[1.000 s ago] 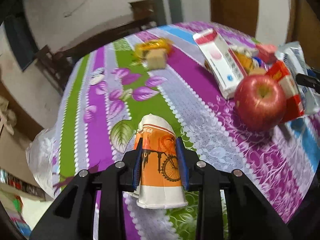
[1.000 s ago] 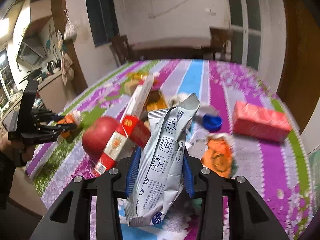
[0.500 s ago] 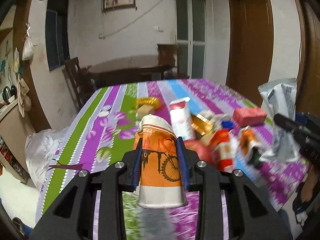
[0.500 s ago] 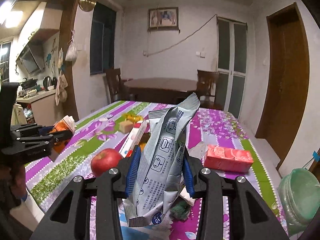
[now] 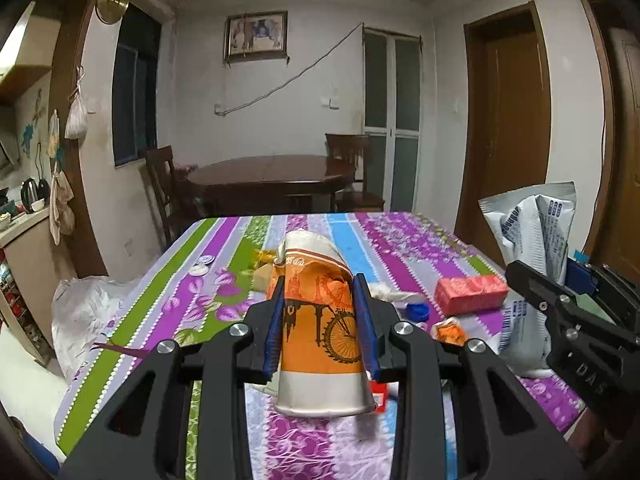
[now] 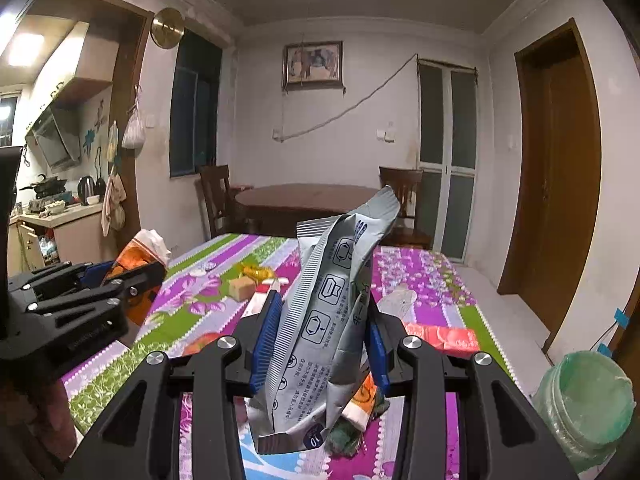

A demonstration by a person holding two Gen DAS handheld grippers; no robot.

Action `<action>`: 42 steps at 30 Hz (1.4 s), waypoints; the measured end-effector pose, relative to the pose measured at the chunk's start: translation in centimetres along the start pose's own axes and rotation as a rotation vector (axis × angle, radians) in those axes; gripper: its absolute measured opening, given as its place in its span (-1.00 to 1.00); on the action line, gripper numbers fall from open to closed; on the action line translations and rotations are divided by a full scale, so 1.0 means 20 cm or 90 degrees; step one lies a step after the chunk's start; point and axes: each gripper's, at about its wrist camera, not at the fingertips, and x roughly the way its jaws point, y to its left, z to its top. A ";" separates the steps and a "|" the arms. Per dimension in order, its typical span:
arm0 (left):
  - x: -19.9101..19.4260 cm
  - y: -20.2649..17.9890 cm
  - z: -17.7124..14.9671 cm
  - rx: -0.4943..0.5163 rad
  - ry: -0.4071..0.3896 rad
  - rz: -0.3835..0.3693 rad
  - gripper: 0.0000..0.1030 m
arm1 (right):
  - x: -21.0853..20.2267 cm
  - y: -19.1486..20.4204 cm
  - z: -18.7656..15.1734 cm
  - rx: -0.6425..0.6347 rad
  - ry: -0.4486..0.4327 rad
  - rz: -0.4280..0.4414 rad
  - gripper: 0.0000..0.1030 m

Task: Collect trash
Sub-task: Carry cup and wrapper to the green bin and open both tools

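At the near edge of the worktop: both grippers are held above the striped cloth, each carrying one piece of trash.
Left gripper (image 5: 320,320): fingers clenched on the paper cup (image 5: 320,344); the blue pads press both sides of the cup wall.
Paper cup: orange and white with a bicycle print, crushed at its far end, flat base toward the camera, clear of the worktop.
Right gripper (image 6: 320,340): fingers clenched on the foil packet (image 6: 324,320); the pads bear on its left and right edges.
Foil packet: silver, crumpled, printed with pictograms and text, standing roughly upright, lower end below the fingers, top end well above them.
Relative position: in the left wrist view the right gripper with its packet appears at the right edge; in the right wrist view the left gripper with its cup appears at the left edge.
Worktop (image 5: 160,312): covered by a cloth in purple, green, blue and grey stripes.
Mid worktop: a red carton (image 5: 470,289) lies flat, near a blue bottle cap (image 5: 416,312) and an orange wrapper (image 5: 450,330).
Further in: a tan cube (image 6: 241,289) and a yellow wrapper (image 6: 254,270) lie just beside each other.
Floor, right of the worktop: a bin with a green liner (image 6: 586,400).
Far room: a dark wooden table (image 5: 272,172) with chairs.
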 end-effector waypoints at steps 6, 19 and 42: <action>-0.05 -0.04 0.01 0.004 -0.029 -0.004 -0.41 | -0.10 -0.06 0.04 0.008 -0.026 -0.008 -0.21; 0.02 -0.24 0.08 0.018 -0.030 -0.060 -0.41 | -0.21 -0.39 0.11 0.026 -0.027 -0.061 -0.21; 0.59 -1.71 0.13 0.156 0.157 -0.401 -0.38 | -0.54 -2.30 -0.10 0.176 0.178 -0.318 -0.20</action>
